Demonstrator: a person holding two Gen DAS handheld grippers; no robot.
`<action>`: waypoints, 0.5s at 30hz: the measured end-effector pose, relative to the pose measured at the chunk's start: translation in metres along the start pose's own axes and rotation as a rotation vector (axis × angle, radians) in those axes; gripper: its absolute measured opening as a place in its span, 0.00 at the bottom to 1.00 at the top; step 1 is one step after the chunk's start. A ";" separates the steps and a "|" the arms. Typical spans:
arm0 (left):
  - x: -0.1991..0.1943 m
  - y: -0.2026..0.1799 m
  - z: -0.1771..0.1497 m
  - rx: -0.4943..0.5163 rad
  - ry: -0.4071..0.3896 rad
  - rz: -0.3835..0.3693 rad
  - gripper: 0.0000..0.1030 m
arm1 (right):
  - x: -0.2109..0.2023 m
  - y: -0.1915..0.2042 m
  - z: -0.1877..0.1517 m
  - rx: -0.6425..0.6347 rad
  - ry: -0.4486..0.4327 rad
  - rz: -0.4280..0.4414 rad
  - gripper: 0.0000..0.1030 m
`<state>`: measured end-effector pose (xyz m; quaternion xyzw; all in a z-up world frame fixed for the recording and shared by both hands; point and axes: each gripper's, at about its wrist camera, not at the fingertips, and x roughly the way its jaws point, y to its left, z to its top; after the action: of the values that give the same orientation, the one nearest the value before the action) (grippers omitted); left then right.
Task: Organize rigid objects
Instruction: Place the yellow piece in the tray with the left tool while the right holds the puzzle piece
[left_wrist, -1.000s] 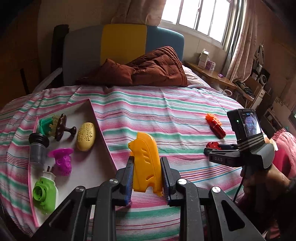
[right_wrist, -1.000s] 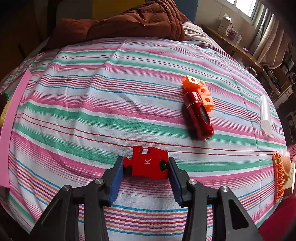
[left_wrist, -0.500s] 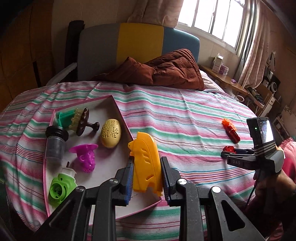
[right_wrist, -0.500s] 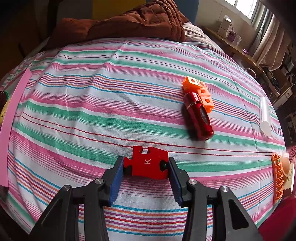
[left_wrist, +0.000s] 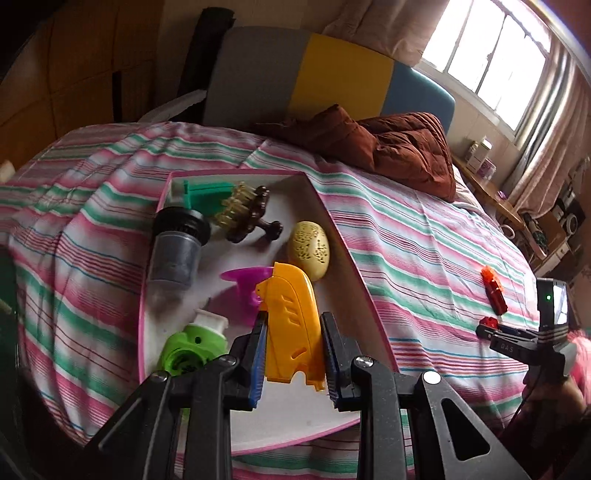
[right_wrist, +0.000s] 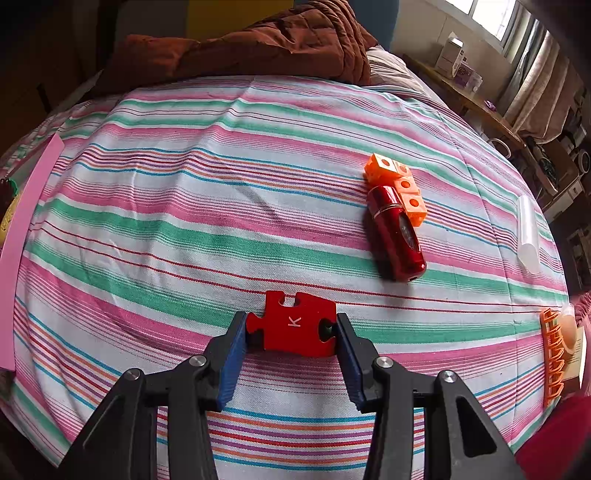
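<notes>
The pink-rimmed tray (left_wrist: 343, 236) on the striped bedspread (left_wrist: 424, 251) is where my rigid objects are going, and it is my landmark. Inside it lie a grey cup with a black lid (left_wrist: 175, 247), a green block with a brown bristled brush (left_wrist: 243, 212) at its far end, a cream perforated egg (left_wrist: 308, 249) by its right wall, a purple piece (left_wrist: 240, 291) mid-tray, and a green toy (left_wrist: 190, 345) at the near left.

My left gripper (left_wrist: 293, 354) is clamped on the yellow plastic shell (left_wrist: 291, 325), held upright over the tray's near half. To do this step well, I judge I should lower it into the bare white patch near the tray's front edge, clear of the purple piece and the green toy, and let go only when it rests flat.

My right gripper (right_wrist: 291, 332) squeezes the red puzzle piece (right_wrist: 293, 323) marked K, low over the bedspread well to the right of the tray. Farther right lie a red cylinder (right_wrist: 397, 236) touching an orange cube strip (right_wrist: 397, 181).

The shell hides part of the purple piece. I cannot tell whether the puzzle piece is off the cloth. An orange ribbed thing (right_wrist: 552, 358) is cut off at the right wrist view's edge.
</notes>
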<state>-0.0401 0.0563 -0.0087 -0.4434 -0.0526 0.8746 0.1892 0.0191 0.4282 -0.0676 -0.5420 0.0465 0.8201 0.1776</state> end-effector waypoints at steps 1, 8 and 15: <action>0.000 0.006 0.000 -0.015 0.008 -0.006 0.26 | 0.000 0.000 0.000 -0.001 0.000 -0.001 0.45; 0.013 -0.004 -0.004 0.005 0.060 -0.036 0.26 | 0.002 -0.001 0.001 -0.004 -0.001 -0.003 0.45; 0.052 -0.019 0.010 0.060 0.124 -0.010 0.26 | 0.002 0.000 0.001 0.003 0.002 0.003 0.45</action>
<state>-0.0700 0.0942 -0.0370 -0.4908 -0.0167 0.8456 0.2094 0.0178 0.4291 -0.0692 -0.5425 0.0487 0.8198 0.1770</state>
